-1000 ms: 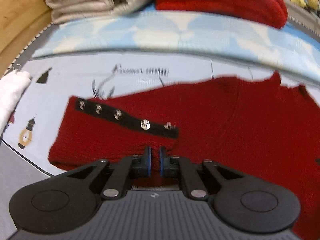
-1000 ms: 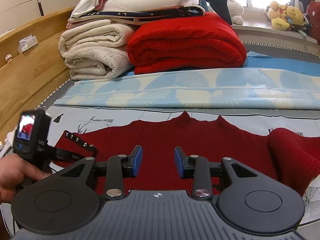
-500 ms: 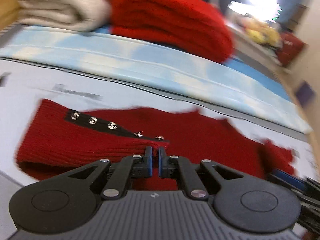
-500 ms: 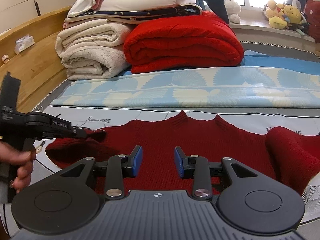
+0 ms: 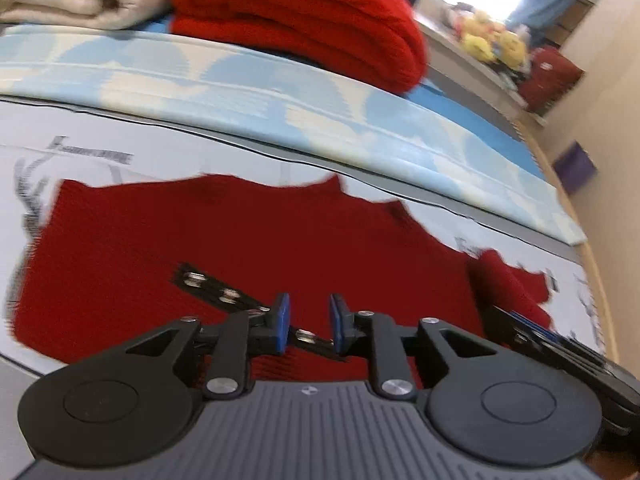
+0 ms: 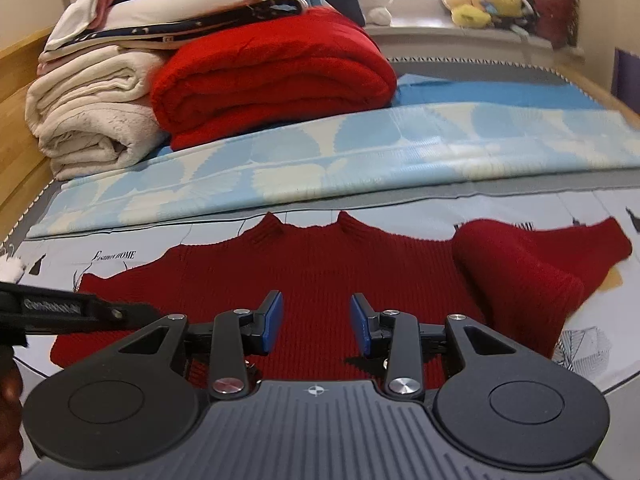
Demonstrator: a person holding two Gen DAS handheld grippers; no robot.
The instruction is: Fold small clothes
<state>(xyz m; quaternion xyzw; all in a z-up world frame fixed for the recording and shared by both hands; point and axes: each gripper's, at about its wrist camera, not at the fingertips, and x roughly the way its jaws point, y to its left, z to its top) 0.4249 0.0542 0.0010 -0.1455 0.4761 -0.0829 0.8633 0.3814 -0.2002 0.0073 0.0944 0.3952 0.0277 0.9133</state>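
Observation:
A dark red knit sweater (image 6: 320, 272) lies flat on the printed sheet, neck away from me. Its left sleeve is folded in over the body; the black cuff with silver studs (image 5: 224, 292) lies on the red knit. My left gripper (image 5: 307, 326) is open just above that cuff, holding nothing. Its body shows at the left of the right wrist view (image 6: 72, 312). The right sleeve (image 6: 520, 276) lies bunched at the sweater's right. My right gripper (image 6: 316, 322) is open and empty over the sweater's lower body.
A folded red blanket (image 6: 272, 76) and cream blankets (image 6: 88, 120) are stacked at the back, on a blue patterned quilt (image 6: 360, 152). Plush toys (image 6: 480, 0) sit on the far ledge. A wooden bed frame (image 6: 16, 92) runs along the left.
My left gripper carried the studded sleeve cuff to the right over the sweater body, then opened and let it go. My right gripper stayed open and shifted slightly left.

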